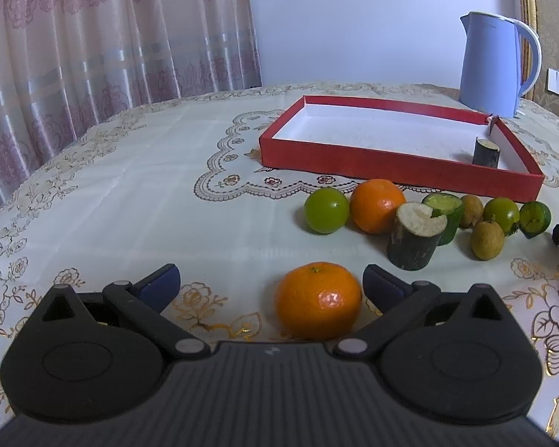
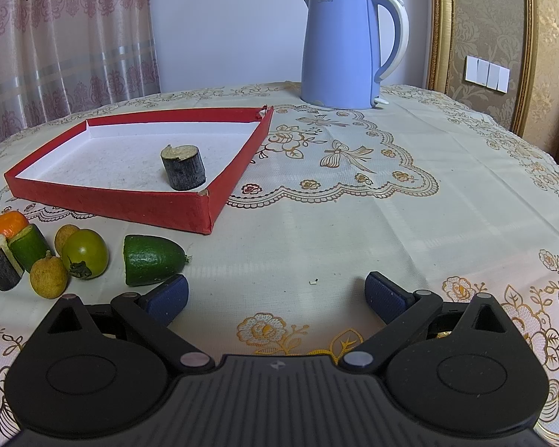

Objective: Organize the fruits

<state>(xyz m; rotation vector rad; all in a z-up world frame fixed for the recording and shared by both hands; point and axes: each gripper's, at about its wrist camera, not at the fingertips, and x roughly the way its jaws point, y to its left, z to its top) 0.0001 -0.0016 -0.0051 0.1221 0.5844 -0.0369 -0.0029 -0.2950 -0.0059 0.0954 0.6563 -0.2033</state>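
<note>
A red tray [image 1: 391, 167] with a white floor holds one dark sugarcane piece [image 1: 486, 152]; the tray [image 2: 130, 206] and the piece [image 2: 183, 167] also show in the right wrist view. In front of the tray lie several fruits: a green fruit [image 1: 326, 209], an orange [image 1: 377, 205], a sugarcane stub [image 1: 415, 236], a cucumber piece [image 1: 445, 216], longans [image 1: 487, 240] and a green half fruit [image 1: 535, 218]. My left gripper [image 1: 272, 283] is open, with a mandarin [image 1: 318, 300] between its fingers, near the right one. My right gripper [image 2: 277, 292] is open and empty, just right of the green half fruit [image 2: 151, 259].
A blue electric kettle [image 2: 341, 48] stands at the back of the table behind the tray. The table has a cream embroidered cloth [image 2: 391, 223]. Curtains [image 1: 93, 37] hang at the left and a gold-framed wall panel [image 2: 477, 44] is at the right.
</note>
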